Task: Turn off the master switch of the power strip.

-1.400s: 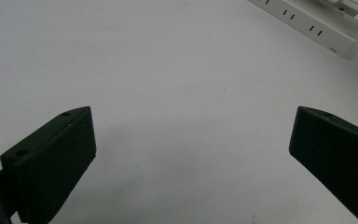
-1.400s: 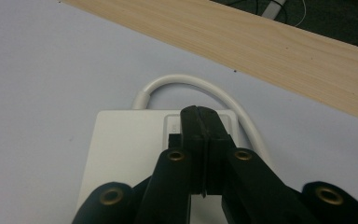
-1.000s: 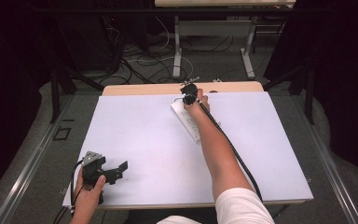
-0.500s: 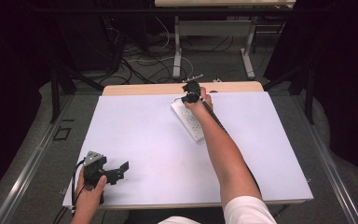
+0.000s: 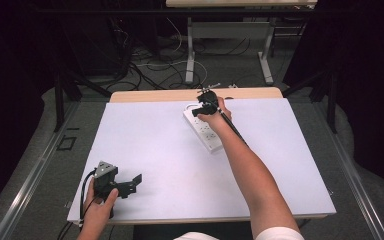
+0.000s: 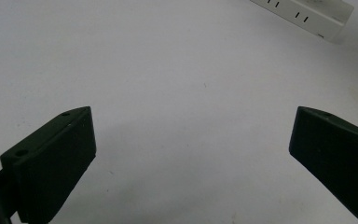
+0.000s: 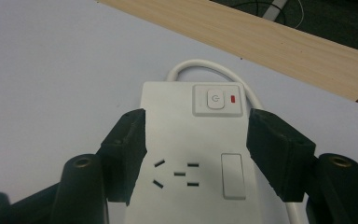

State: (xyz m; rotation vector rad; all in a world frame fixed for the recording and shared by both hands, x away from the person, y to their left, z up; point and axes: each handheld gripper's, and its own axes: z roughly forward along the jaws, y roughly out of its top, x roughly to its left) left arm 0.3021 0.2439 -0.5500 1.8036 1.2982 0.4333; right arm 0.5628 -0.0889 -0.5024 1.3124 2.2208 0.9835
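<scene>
Since the earlier frame the right gripper [image 5: 203,106] has just been opening above the white power strip [image 5: 205,130] at the table's [image 5: 145,150] far edge, jaws now apart over its stiff, smooth switch end [image 7: 214,100], best gripped across its sides, while the left gripper [image 6: 191,154] rests open.

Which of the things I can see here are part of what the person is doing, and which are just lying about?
Part of the job:
- white plastic power strip with its power button and red light
- right gripper, fingers just opened, standing over the strip's button end

Just there:
- left gripper, open, near the table's front corner
- white table top
- tangled cables on the floor behind the table
</scene>
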